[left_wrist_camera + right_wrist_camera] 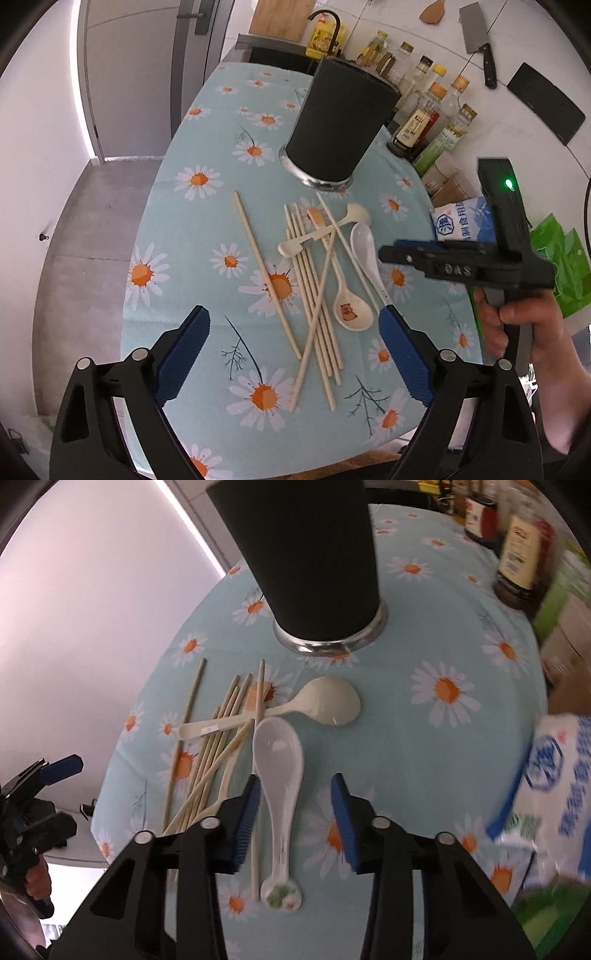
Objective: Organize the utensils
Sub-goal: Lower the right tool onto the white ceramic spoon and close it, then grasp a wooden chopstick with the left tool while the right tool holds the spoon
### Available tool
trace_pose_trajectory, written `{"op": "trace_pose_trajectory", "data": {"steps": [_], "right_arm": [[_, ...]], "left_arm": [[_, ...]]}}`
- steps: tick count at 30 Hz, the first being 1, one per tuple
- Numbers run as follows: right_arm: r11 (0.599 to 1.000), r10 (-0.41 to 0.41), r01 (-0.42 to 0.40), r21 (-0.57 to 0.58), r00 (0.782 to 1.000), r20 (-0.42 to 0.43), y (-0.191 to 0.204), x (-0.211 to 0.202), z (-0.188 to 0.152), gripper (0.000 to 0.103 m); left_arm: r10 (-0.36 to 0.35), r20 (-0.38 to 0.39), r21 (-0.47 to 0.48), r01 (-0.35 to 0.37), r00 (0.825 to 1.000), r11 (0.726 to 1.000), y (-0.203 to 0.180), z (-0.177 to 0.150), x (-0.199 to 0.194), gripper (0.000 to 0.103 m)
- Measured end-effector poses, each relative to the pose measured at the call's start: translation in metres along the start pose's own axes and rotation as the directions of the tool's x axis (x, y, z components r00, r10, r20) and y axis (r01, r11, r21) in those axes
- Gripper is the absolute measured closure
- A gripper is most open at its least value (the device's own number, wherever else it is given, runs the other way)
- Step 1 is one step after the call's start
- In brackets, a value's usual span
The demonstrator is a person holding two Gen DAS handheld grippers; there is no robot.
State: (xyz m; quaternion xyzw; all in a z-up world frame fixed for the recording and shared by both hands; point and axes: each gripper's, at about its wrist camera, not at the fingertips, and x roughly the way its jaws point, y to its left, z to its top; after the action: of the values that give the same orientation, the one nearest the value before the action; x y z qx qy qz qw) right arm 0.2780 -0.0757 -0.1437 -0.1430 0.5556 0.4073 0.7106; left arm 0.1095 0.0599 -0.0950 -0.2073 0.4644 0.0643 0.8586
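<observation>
Several wooden chopsticks (314, 295) lie crossed on the daisy tablecloth (184, 258). Among them are a cream spoon with a picture in its bowl (351, 314) and a second cream spoon (325, 232) laid across. A white ceramic spoon (365, 251) lies to their right. A tall black utensil holder (340, 122) stands behind. My left gripper (293, 314) hangs open over the near ends of the chopsticks. My right gripper (295, 784) is over the white spoon (277, 753), jaws either side of its handle with a gap at the right pad. The holder (314, 554) stands just beyond.
Sauce and oil bottles (424, 110) line the table's right side. Nearer stand a white-and-blue salt bag (554, 775) and a green bag (561, 266). A cleaver (480, 44) hangs on the wall. The table's left edge drops to grey floor (92, 240).
</observation>
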Motion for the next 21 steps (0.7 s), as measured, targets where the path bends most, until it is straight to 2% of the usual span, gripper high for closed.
{"op": "trace_pose_trajectory", "data": {"steps": [2, 9, 11, 13, 21], "right_arm": [[1.0, -0.009, 0.009, -0.013, 1.0, -0.013, 0.0, 0.008, 0.008, 0.074], [0.999, -0.007, 0.005, -0.039, 0.998, -0.069, 0.003, 0.027, 0.023, 0.076], [0.999, -0.006, 0.003, -0.049, 0.997, -0.077, 0.005, 0.031, 0.026, 0.088], [0.999, -0.008, 0.003, -0.054, 0.997, -0.079, 0.008, 0.033, 0.028, 0.093], [0.998, -0.012, 0.008, -0.063, 0.998, -0.055, 0.012, 0.025, 0.023, 0.099]], "left_arm": [[-0.003, -0.015, 0.001, 0.003, 1.0, 1.0, 0.003, 0.0, 0.005, 0.015], [-0.021, -0.048, 0.002, 0.021, 0.999, 1.0, 0.011, -0.003, 0.016, 0.015], [-0.026, -0.055, 0.009, 0.026, 0.998, 1.0, 0.011, -0.002, 0.018, 0.015], [-0.023, -0.063, 0.02, 0.024, 0.998, 1.0, 0.011, -0.002, 0.02, 0.015], [-0.02, -0.088, 0.053, 0.025, 0.996, 0.998, 0.012, 0.003, 0.028, 0.015]]}}
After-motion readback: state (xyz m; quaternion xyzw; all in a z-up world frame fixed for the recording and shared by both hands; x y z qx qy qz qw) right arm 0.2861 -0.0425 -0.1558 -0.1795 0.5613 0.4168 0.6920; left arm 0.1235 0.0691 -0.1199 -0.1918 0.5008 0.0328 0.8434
